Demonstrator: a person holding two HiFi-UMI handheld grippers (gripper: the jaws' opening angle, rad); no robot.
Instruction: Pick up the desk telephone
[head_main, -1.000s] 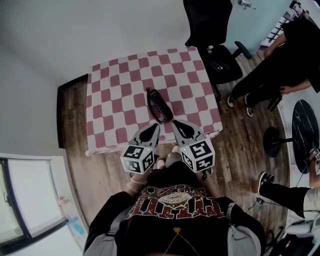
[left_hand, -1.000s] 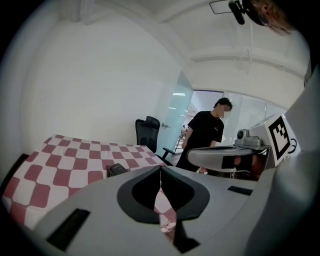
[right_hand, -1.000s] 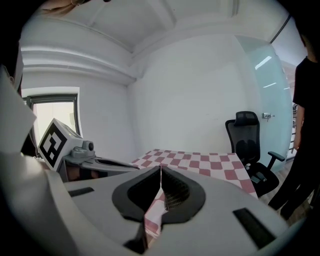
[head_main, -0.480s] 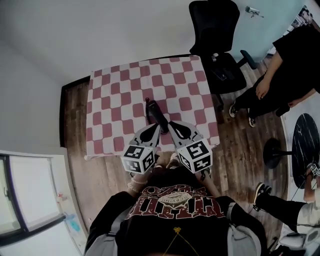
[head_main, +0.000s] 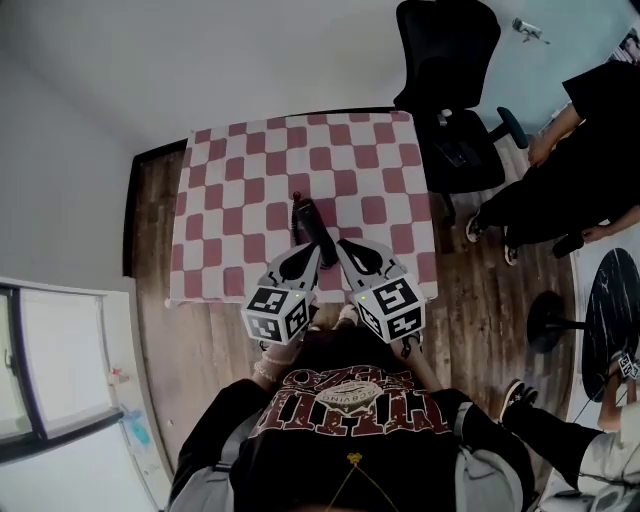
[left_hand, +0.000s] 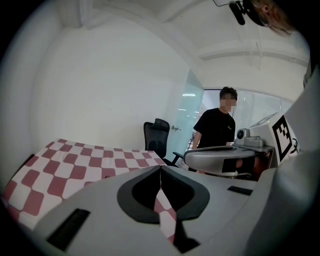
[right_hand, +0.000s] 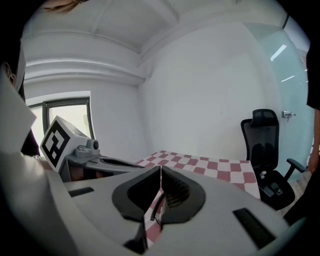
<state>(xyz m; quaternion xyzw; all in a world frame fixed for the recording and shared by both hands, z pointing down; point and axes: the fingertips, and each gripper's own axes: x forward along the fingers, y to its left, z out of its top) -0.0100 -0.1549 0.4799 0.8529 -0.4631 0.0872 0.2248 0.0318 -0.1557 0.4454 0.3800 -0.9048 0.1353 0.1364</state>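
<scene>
1. Desk telephone (head_main: 311, 226): dark, long body, flat on the checked table (head_main: 230, 200). Sits about mid-width and toward the near edge, long axis running far to near. Not yet lifted.
2. Left gripper (head_main: 314, 256): fingers together, tip against tip, nothing between. Through the slit behind the tips in the left gripper view, only checked cloth.
3. Right gripper (head_main: 340, 246): fingers likewise pressed together and empty. Through the slit in the right gripper view, a stretch of coiled cord (right_hand: 157, 205) on the cloth, so telephone judged to be close ahead and below.
4. Both grippers side by side over the near edge of the table, tips converging on the near end of the telephone. Touching it or just above it: cannot tell from the head view.
5. Progress, as a judgement: approach about complete, grasp not begun. Nothing clamped or raised.
6. Left to do, as a judgement: spread at least one pair of fingers, set them around the body, close, then raise it clear of the cloth. Trailing cord worth watching for a snag on the lift.
7. Surroundings: black office chair (head_main: 447, 80) off the far right corner of the table. Person (head_main: 585, 140) on the right, well apart from the work.
</scene>
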